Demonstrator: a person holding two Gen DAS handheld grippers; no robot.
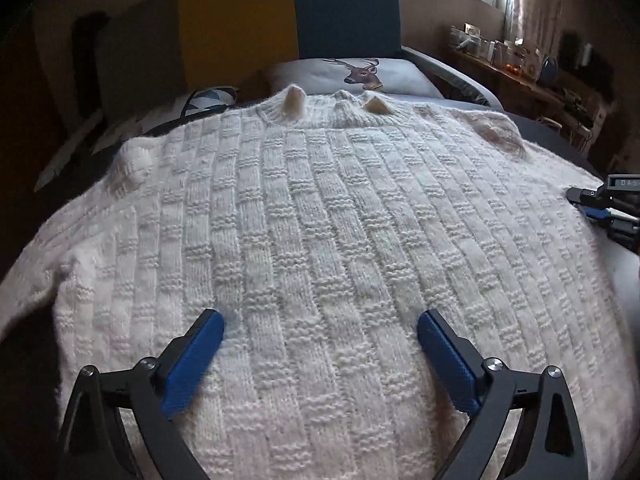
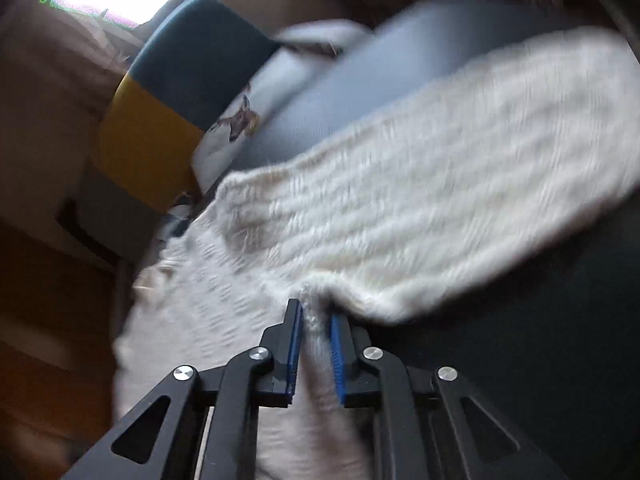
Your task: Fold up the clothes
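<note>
A cream knitted sweater [image 1: 320, 220] lies spread flat on the bed, collar toward the pillows. My left gripper [image 1: 320, 328] hovers open over its lower body, blue pads wide apart, holding nothing. My right gripper [image 2: 316, 312] is shut on the sweater's edge where the right sleeve [image 2: 460, 184] joins the body; a fold of knit is pinched between its blue pads. The sleeve stretches out over the dark bedding. The right wrist view is blurred. The right gripper also shows at the right edge of the left wrist view [image 1: 588, 204].
A deer-print pillow [image 1: 360, 74] and a patterned pillow [image 1: 204, 100] lie at the head of the bed, before a yellow and teal headboard [image 1: 288, 12]. A cluttered wooden shelf [image 1: 532, 76] runs along the right under a window. Dark grey bedding [image 2: 520, 340] surrounds the sweater.
</note>
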